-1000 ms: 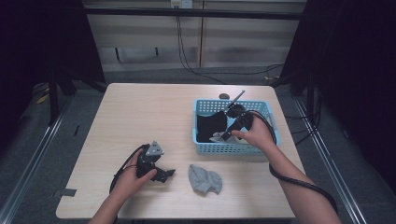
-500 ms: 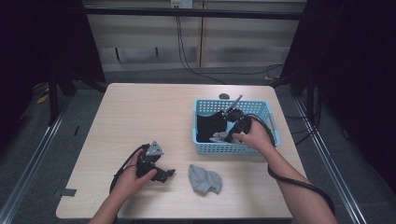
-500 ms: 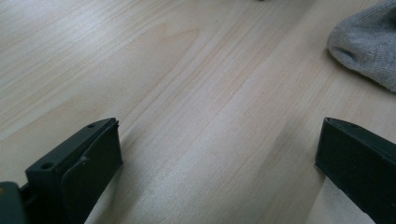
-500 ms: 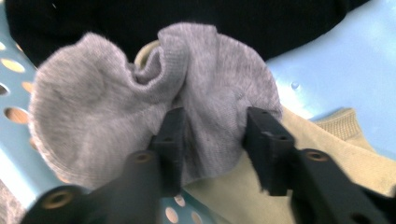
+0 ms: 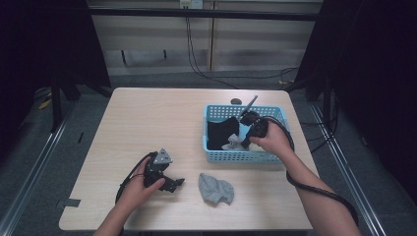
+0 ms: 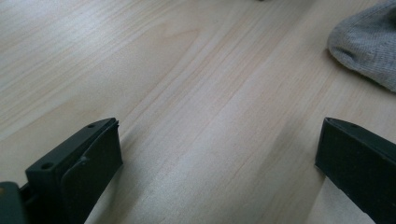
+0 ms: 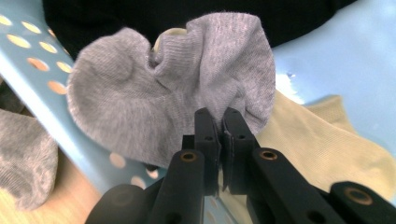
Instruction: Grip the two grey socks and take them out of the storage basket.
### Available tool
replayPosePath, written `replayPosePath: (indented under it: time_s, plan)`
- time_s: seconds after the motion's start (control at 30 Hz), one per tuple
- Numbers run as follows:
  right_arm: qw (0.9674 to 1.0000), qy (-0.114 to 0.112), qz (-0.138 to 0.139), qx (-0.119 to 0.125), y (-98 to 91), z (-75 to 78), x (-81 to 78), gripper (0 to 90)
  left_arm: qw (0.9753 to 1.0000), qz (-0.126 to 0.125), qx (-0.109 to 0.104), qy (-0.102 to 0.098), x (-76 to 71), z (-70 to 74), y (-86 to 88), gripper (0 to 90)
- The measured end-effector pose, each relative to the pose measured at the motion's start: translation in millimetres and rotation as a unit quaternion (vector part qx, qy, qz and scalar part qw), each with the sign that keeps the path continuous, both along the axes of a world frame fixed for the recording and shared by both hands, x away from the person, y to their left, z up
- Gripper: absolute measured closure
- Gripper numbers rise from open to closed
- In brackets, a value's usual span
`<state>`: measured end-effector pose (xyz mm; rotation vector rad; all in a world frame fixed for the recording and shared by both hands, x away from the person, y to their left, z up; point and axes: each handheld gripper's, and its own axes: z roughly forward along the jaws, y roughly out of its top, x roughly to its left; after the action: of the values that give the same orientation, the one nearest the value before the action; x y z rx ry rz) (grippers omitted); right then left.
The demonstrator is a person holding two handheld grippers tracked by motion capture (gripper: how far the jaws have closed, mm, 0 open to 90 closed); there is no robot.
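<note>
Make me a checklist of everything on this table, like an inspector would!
Surface: light wooden table, bare apart from the items below.
Job's things: grey sock in the basket, pinched at its edge; grey sock on the table, lying loose in front of the blue basket; a black cloth and a cream sock also in the basket.
Clutter: small dark thing behind the basket, too small to tell.
Grippers: right gripper has just closed its fingers on the basket's grey sock; left gripper open, low over the table.
Cables: black cable trails along the right forearm.
Surroundings: dark floor, metal frame rails.
</note>
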<state>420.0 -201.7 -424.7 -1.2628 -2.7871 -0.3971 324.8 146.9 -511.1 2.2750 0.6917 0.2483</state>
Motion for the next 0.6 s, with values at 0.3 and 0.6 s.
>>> replayPosePath:
  time_s: [0.3,0.6]
  plan:
    - [1.0000,-0.009,-0.003,0.002,-2.3,21.8,-0.8,86.6,1.0000,0.001,-0.002,0.000,0.0,-0.1,-0.2,0.0]
    - [0.9998,-0.018,-0.002,0.007,-3.9,43.1,1.2,86.9,1.0000,0.000,-0.001,-0.002,0.2,-0.1,0.0,0.0]
